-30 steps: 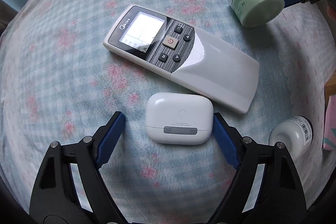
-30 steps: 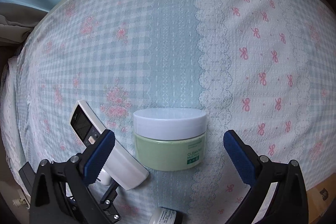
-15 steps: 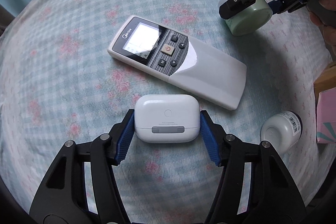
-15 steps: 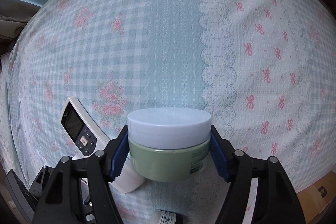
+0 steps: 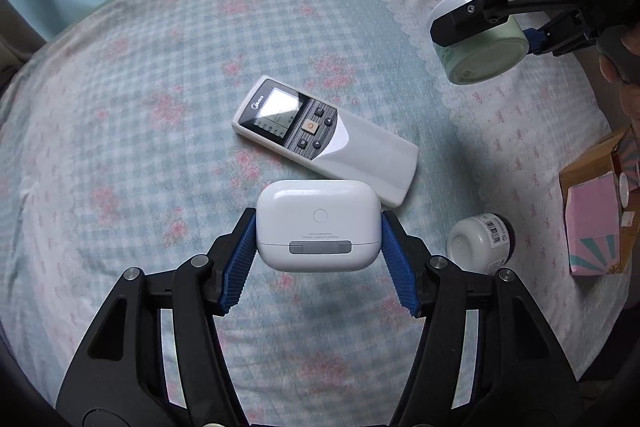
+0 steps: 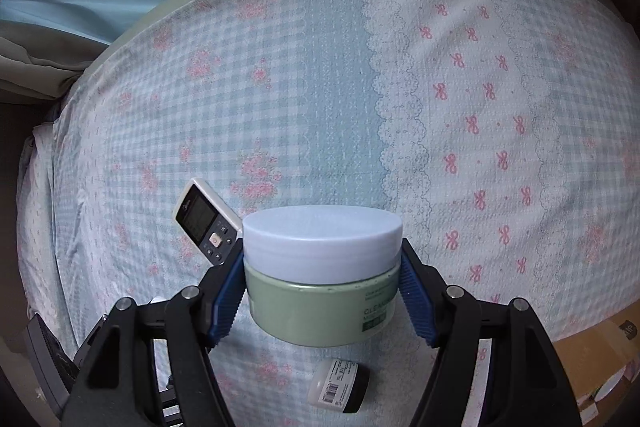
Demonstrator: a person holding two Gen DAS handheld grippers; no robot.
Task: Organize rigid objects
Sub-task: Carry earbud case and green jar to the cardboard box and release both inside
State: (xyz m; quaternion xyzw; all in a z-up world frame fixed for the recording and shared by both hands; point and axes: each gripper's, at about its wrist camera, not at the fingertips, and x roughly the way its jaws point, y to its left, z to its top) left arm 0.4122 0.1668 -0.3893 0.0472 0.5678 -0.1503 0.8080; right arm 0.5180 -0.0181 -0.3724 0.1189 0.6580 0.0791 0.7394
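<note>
My left gripper [image 5: 318, 247] is shut on a white earbud case [image 5: 318, 225], held above the bedspread with both blue pads pressed on its ends. Just beyond the case a white air-conditioner remote [image 5: 324, 141] lies flat on the cloth. My right gripper [image 6: 322, 285] is shut on a green jar with a pale lid [image 6: 322, 273], lifted off the bed. That jar [image 5: 484, 57] shows at the upper right of the left wrist view, clamped in the right gripper [image 5: 500, 27]. The remote [image 6: 206, 223] sits to the jar's left, partly hidden behind a finger.
A small white bottle with a dark cap [image 5: 482, 241] lies on its side right of the case; this bottle [image 6: 340, 385] lies below the jar. A cardboard box with a pink carton [image 5: 598, 219] stands at the bed's right edge. A hand [image 5: 618, 71] grips the right tool. Checked bedspread [image 6: 280, 87] stretches beyond.
Both grippers went from open around their objects to shut on them. Then each rose with its load: the earbud case and the jar left the bedspread, and the bed looks farther away.
</note>
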